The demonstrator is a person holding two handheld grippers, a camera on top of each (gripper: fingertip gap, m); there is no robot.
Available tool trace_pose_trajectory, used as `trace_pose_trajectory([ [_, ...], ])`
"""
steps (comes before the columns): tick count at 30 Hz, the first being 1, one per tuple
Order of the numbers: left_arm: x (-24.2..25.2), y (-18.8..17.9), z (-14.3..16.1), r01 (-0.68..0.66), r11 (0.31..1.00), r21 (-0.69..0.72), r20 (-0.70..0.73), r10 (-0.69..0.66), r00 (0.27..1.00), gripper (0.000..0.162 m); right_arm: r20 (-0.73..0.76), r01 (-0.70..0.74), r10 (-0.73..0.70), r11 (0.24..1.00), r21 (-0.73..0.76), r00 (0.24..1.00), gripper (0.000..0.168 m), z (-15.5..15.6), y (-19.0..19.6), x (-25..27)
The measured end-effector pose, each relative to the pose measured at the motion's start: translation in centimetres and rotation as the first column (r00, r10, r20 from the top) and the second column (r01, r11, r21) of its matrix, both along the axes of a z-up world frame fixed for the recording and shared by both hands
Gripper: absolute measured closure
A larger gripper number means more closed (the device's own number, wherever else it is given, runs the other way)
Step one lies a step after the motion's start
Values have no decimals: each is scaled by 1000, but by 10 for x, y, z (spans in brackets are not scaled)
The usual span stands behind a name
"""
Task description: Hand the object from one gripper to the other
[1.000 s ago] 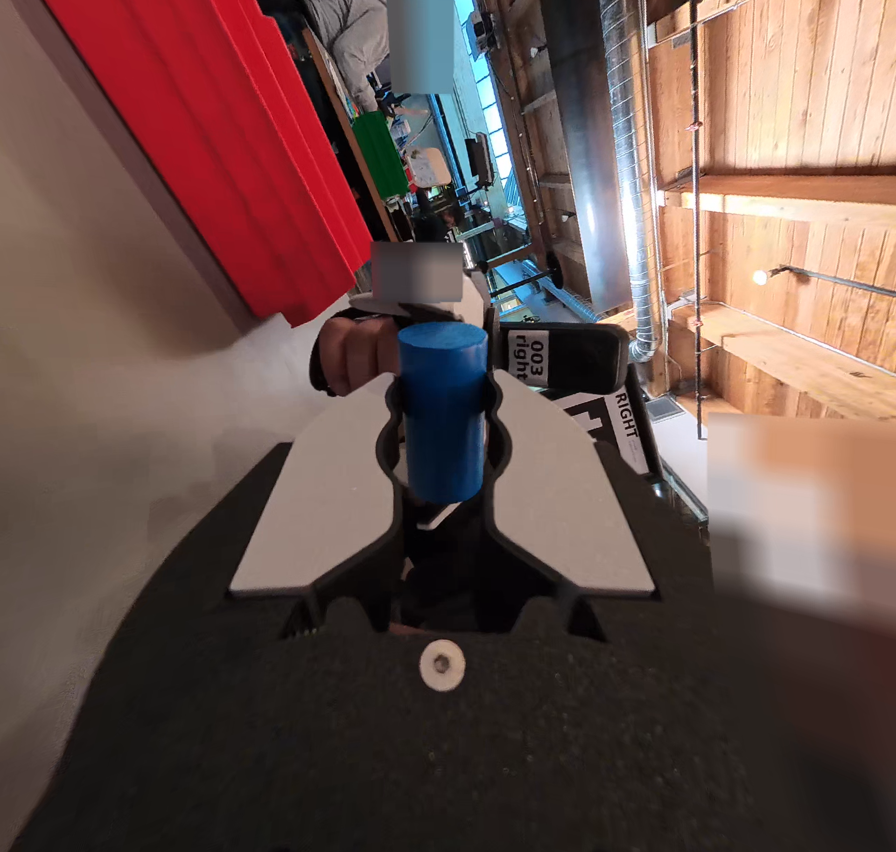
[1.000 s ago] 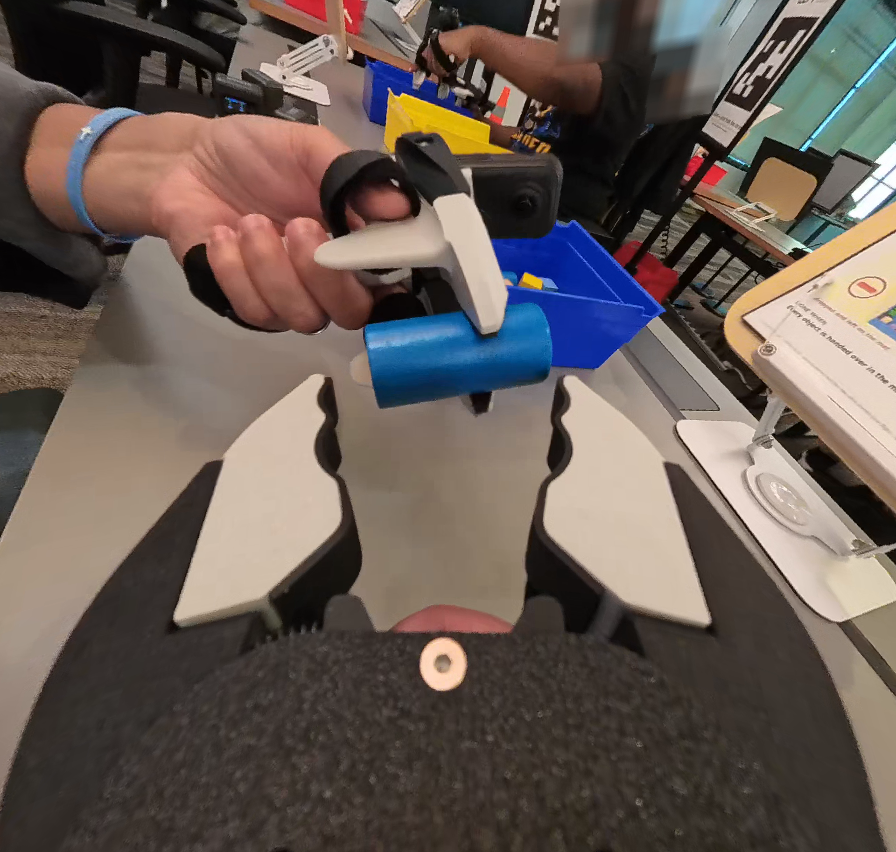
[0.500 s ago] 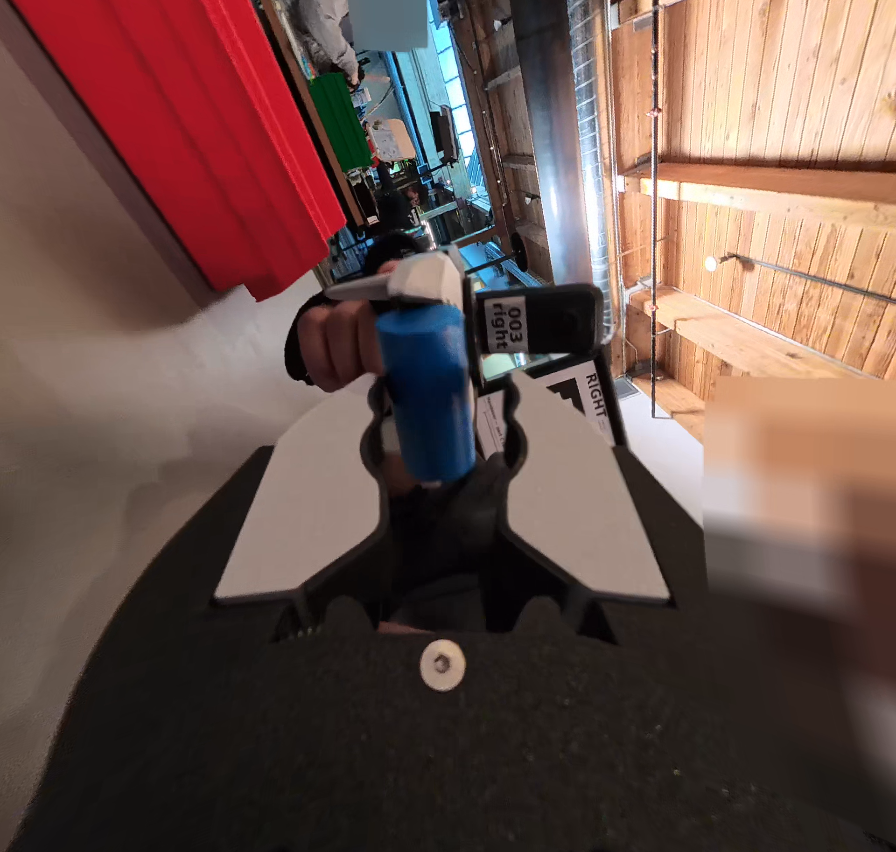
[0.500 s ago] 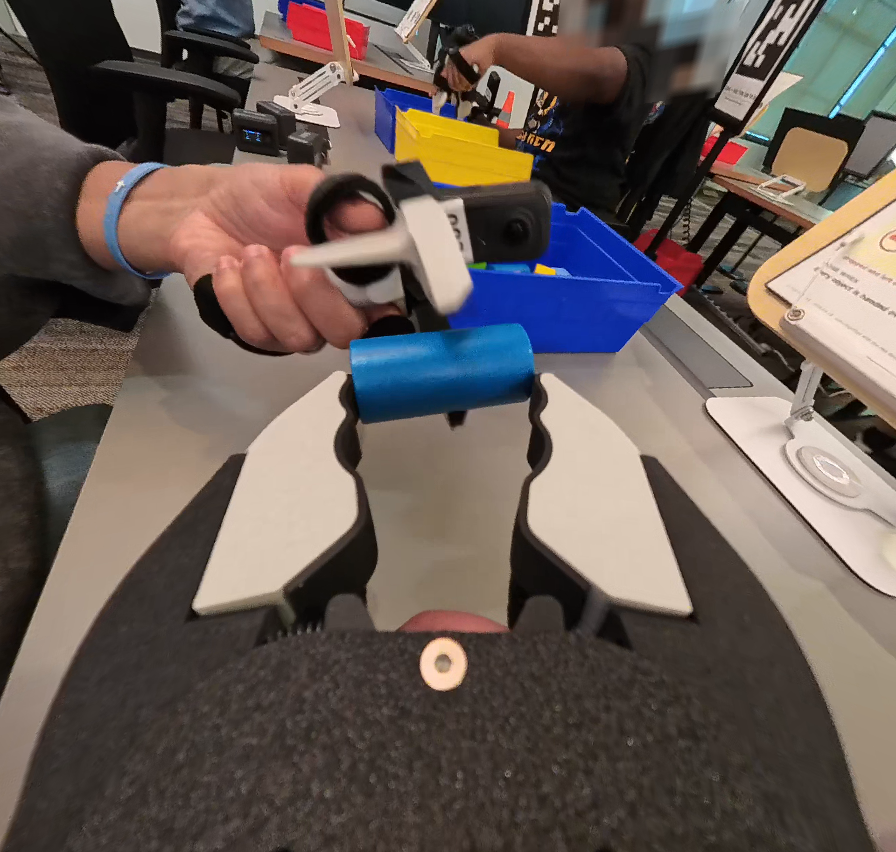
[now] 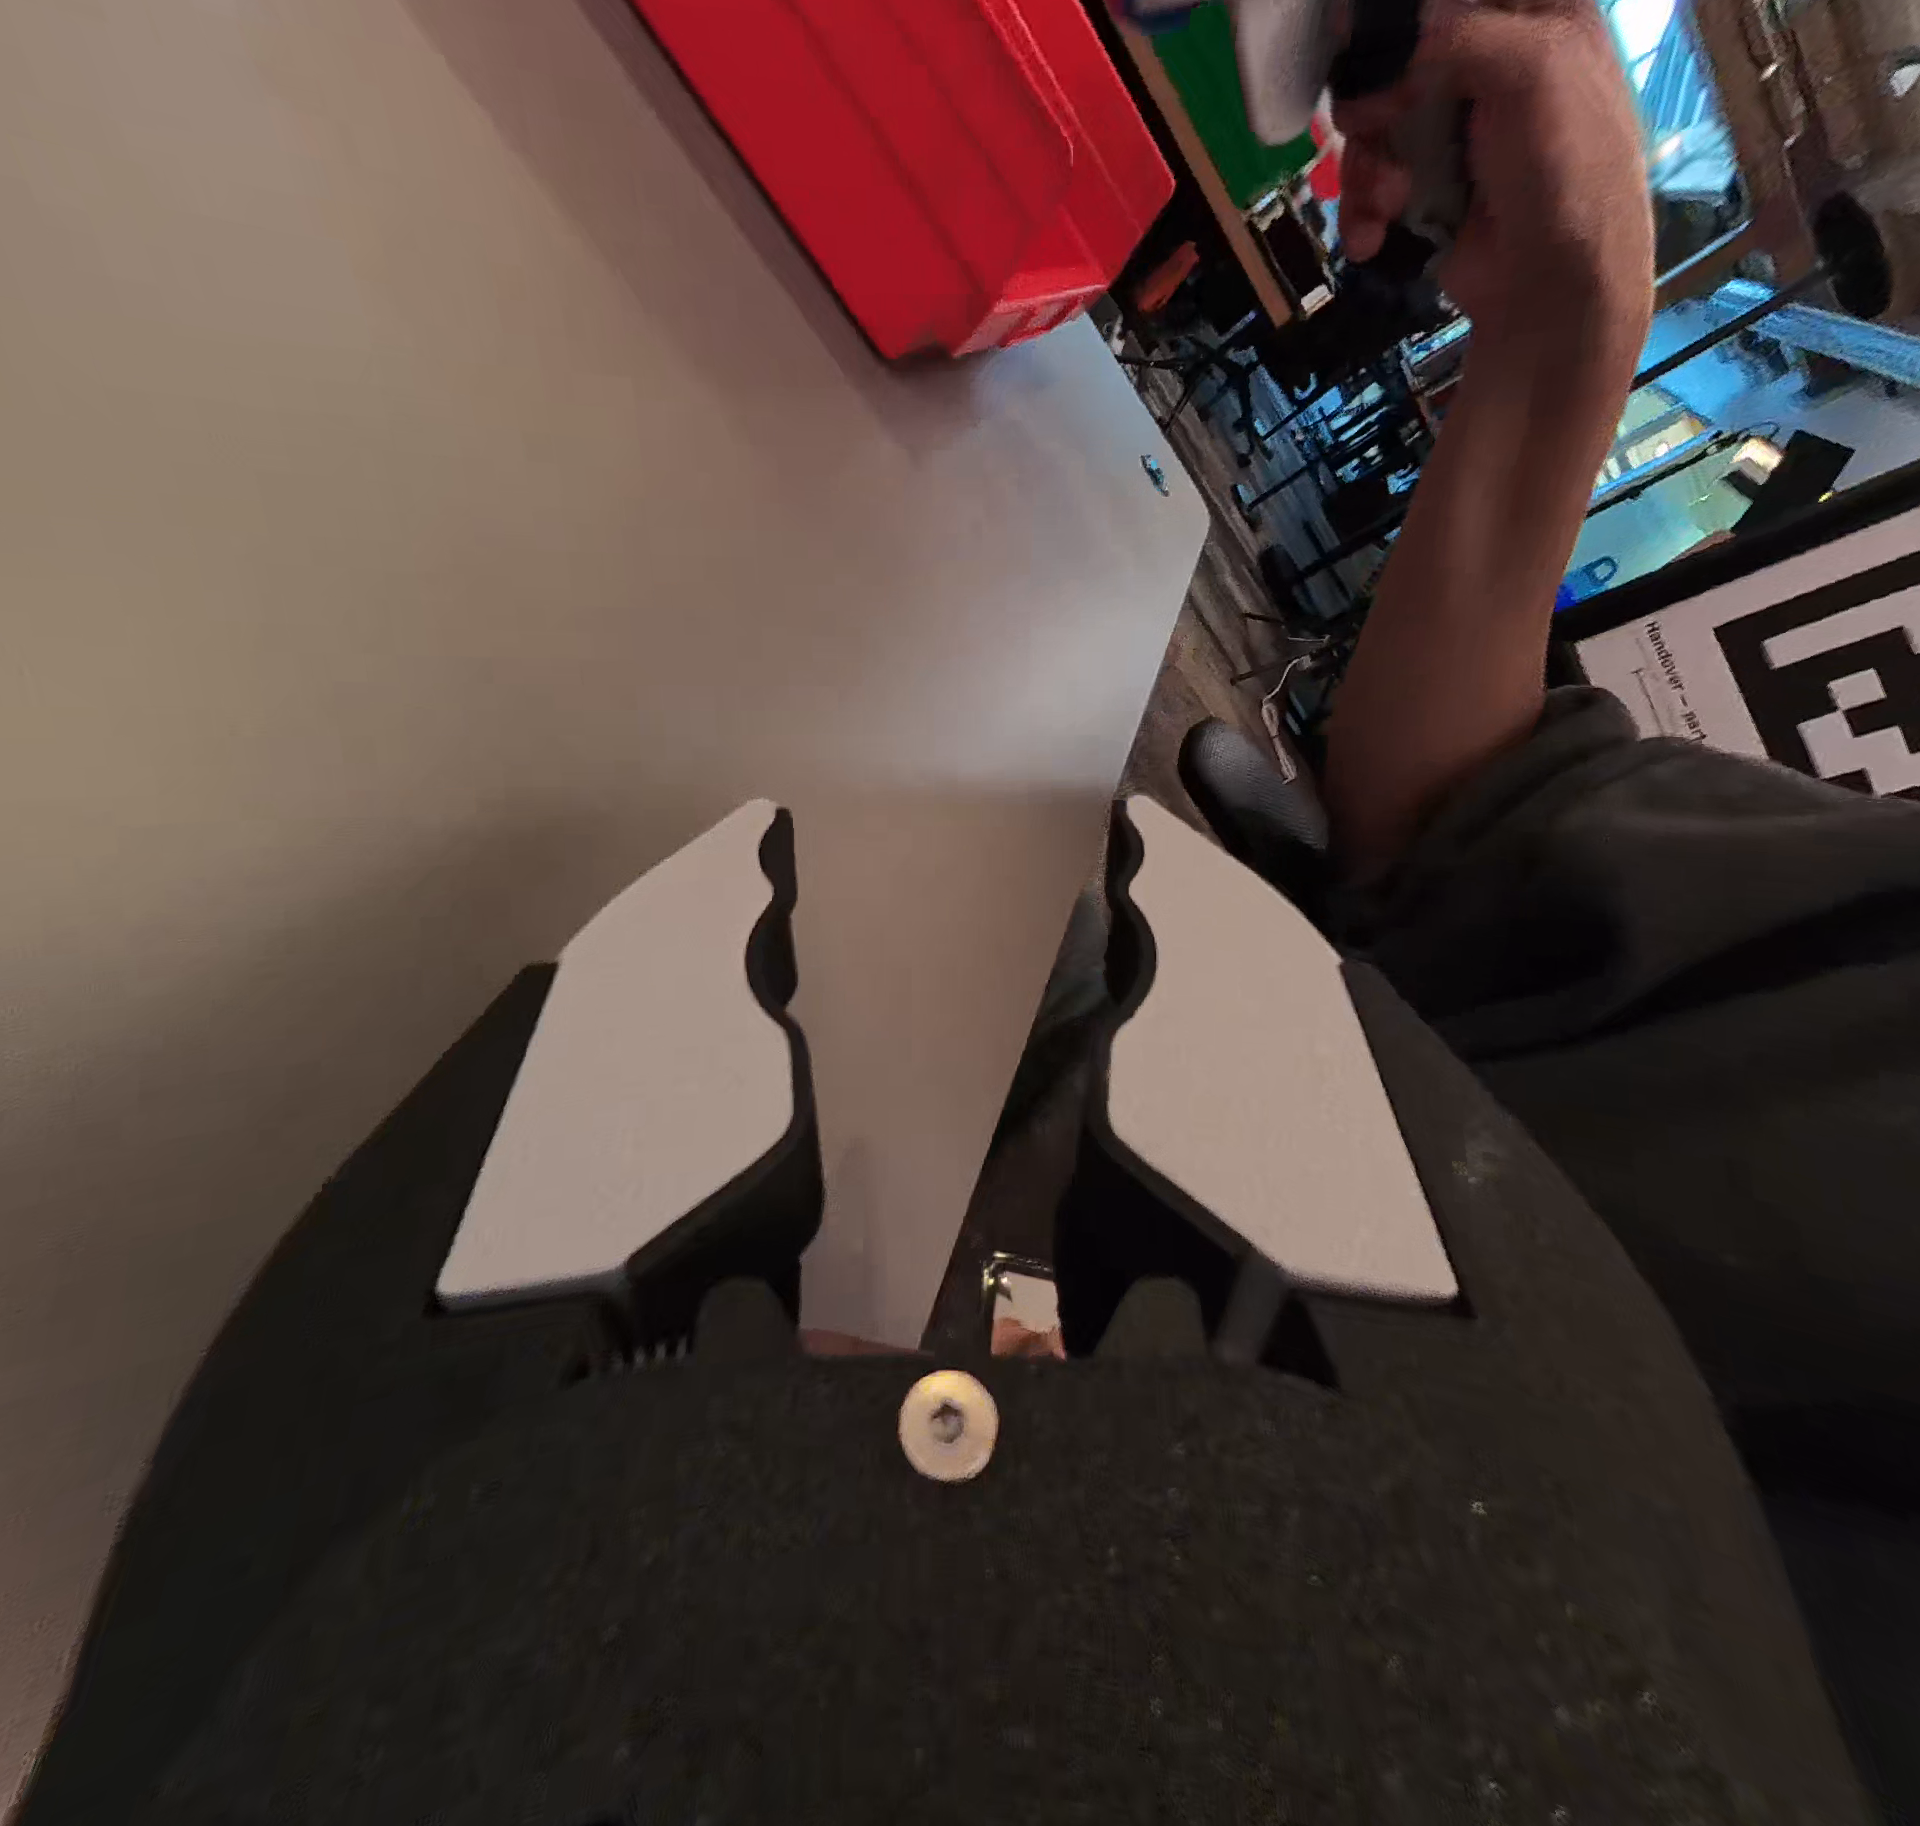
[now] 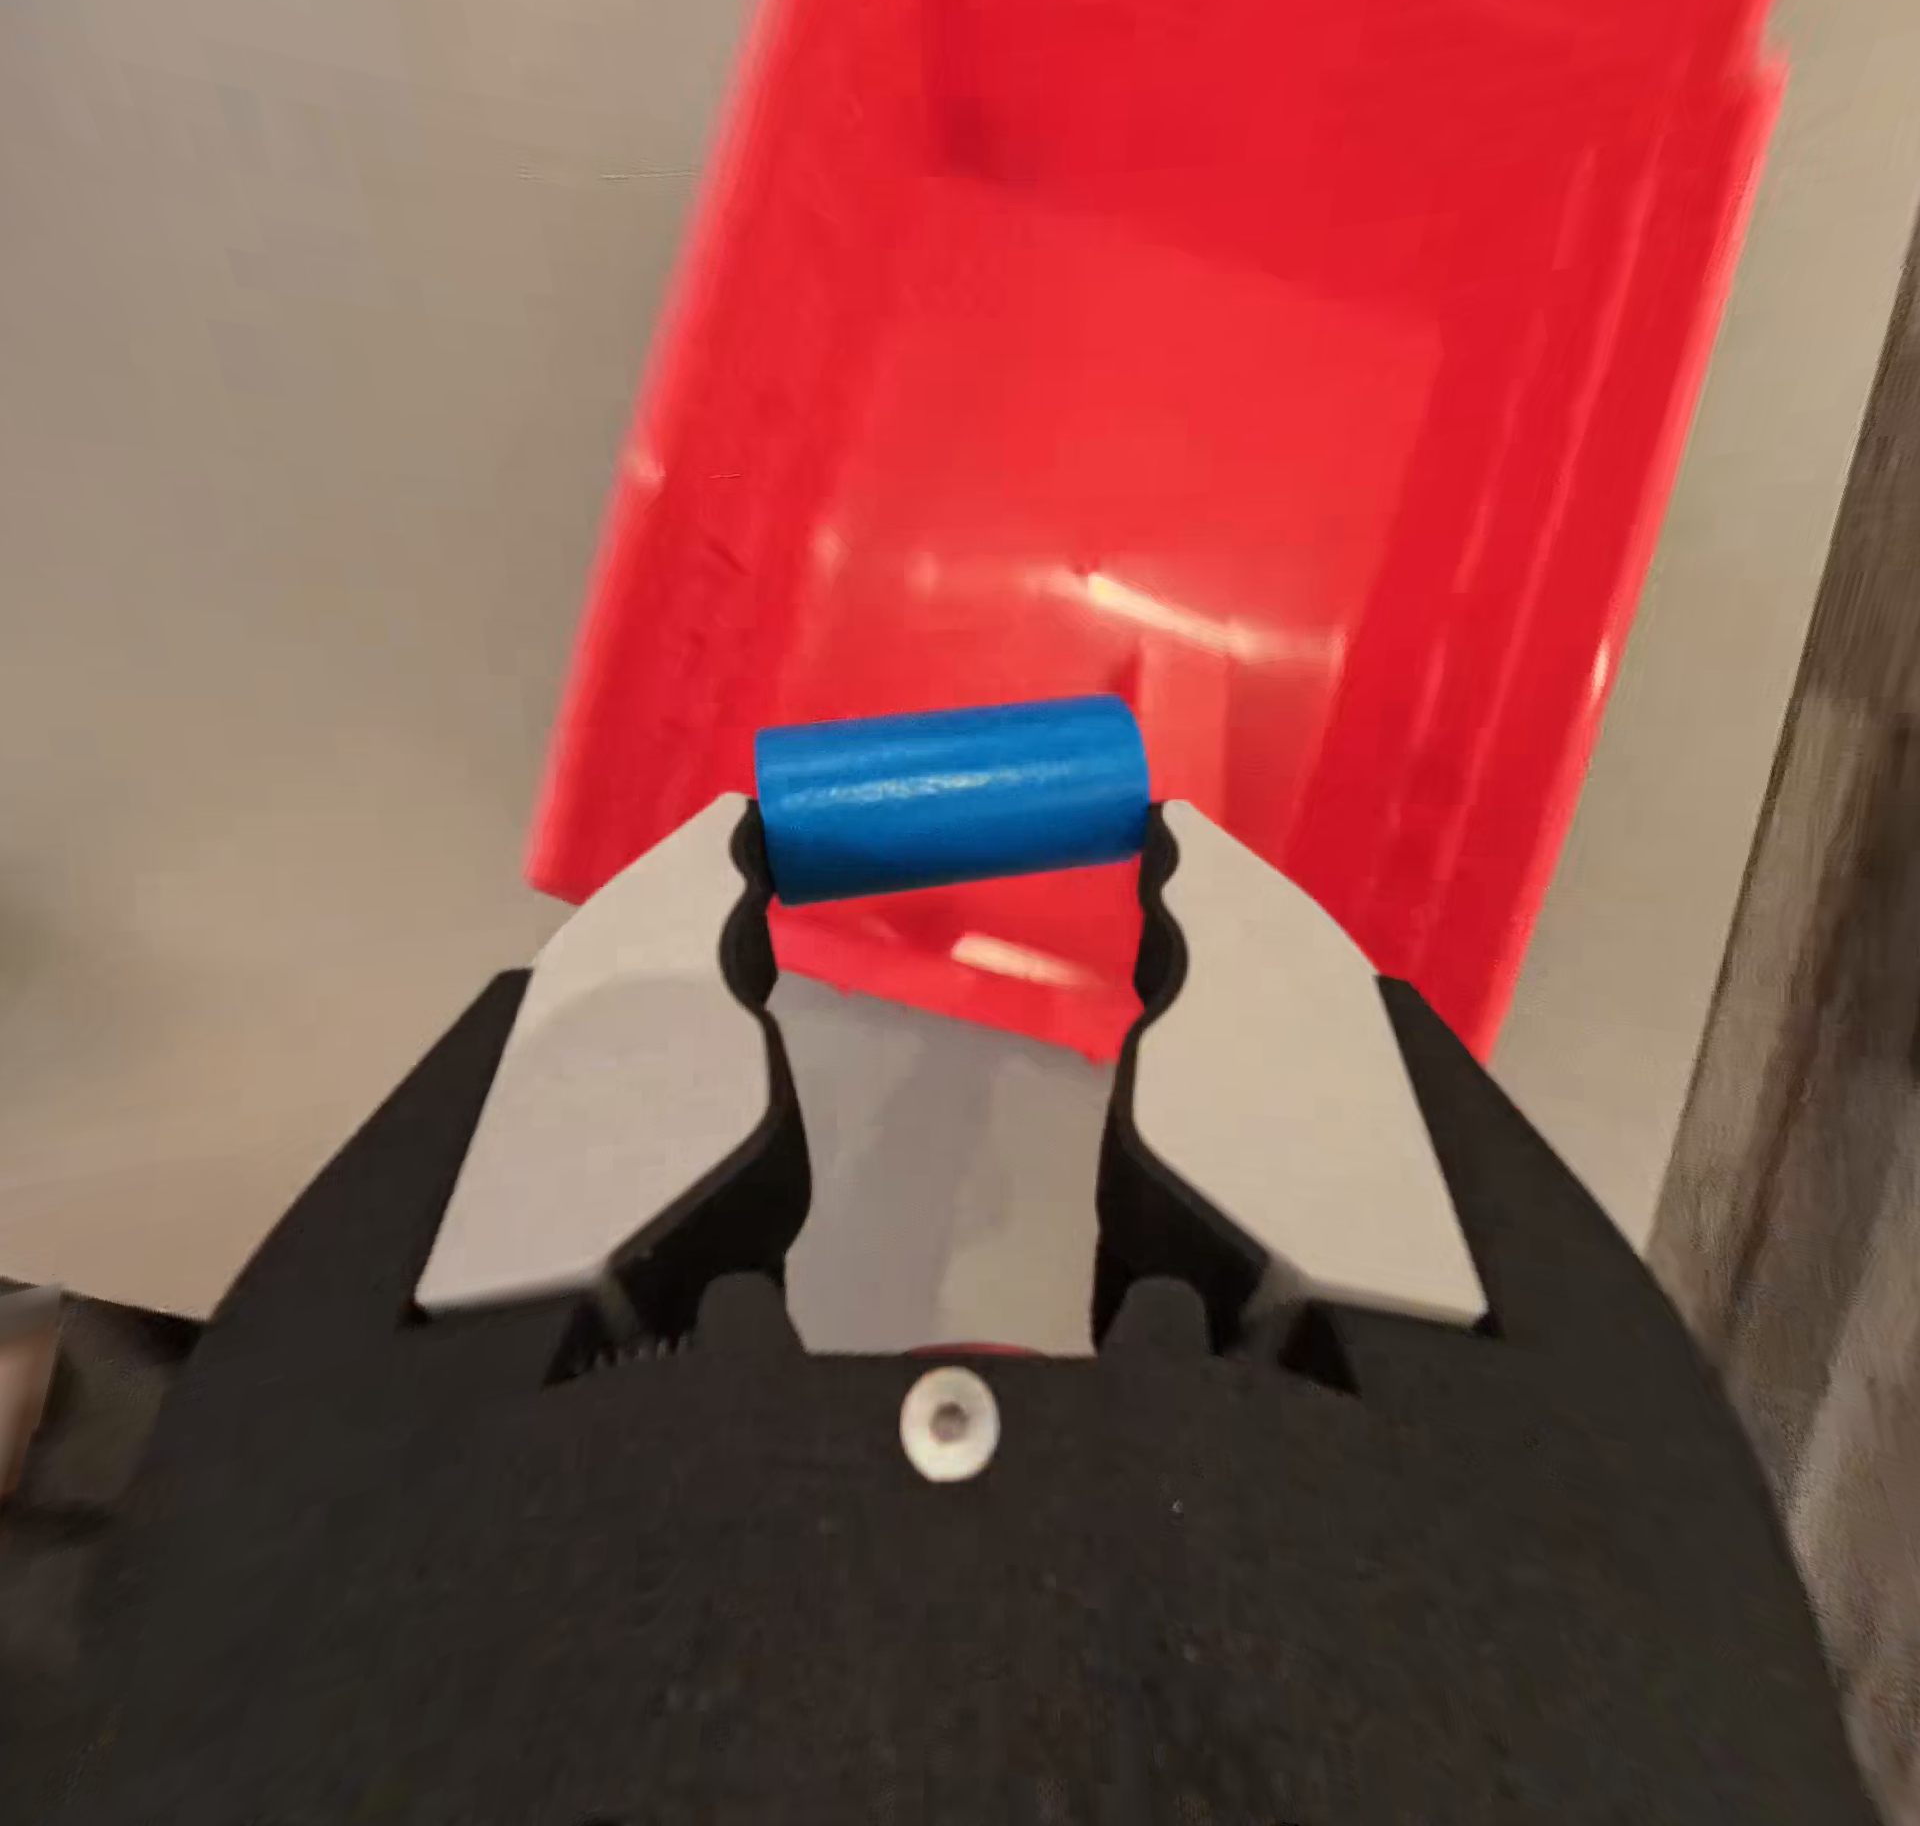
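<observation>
Now the right gripper (image 6: 951, 846) has the blue cylinder (image 6: 948, 812) pinched end to end between its very tips, the cylinder lying crosswise, one flat end against each notched inner edge. Held this way its round side stays free, which I judge suits a pass between grippers: the other one could take the middle while this one has the ends. The bite is shallow, only the foremost notches, so a knock could likely twist the piece out.

This gripper points steeply down over the red bin (image 6: 1195, 405), which stands on the grey tabletop (image 6: 312, 374) close to the table's right edge, where darker floor shows. The cylinder hangs above the bin's near wall, not touching it. Nothing can be seen lying in the bin, though the picture is blurred. My reading is that the handover itself is done and the cylinder is headed for this bin.

The left gripper (image 5: 945, 945) holds nothing. Its jaws stand moderately apart with bare tabletop (image 5: 416, 529) and the table's edge visible between them. It is rolled on its side, so the table runs up the picture, and it points along the surface toward the far corner where the red bin (image 5: 883, 114) sits.

In the left wrist view the person's right forearm (image 5: 1486, 529) rises from a dark sleeve, bent at the elbow, the hand (image 5: 1455, 114) high near the top edge and gripping the other tool, of which only pale parts and a blurred speck of blue show.
</observation>
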State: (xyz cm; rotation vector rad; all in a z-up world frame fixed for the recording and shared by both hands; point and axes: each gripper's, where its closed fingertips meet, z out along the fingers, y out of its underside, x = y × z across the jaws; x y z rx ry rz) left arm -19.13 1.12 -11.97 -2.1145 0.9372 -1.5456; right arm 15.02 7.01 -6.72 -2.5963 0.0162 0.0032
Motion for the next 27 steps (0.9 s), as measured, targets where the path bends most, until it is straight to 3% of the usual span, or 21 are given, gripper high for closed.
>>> trace_pose_trajectory([
  [6, 3, -5, -3, 28, 996, 84, -54, -24, 998, 106, 0, 135, -149, 902, -410, 989, 100, -80, -34, 33],
  [14, -1, -6, -9, 43, 991, 123, -110, -29, 993, 105, 34, 214, -238, 791, -573, 971, 100, -117, -27, 37],
  [21, -2, -10, -10, 58, 987, 149, -134, -38, 990, 104, 86, 254, -246, 813, -525, 965, 96, -113, -20, 37],
  [24, -4, -8, -13, 50, 986, 156, -147, -27, 989, 102, 150, 267, -228, 899, -347, 962, 93, -73, -15, 38],
  [27, -8, -1, -19, 31, 984, 175, -173, 0, 985, 101, 149, 167, -163, 986, -12, 975, 101, -9, -1, 22],
])
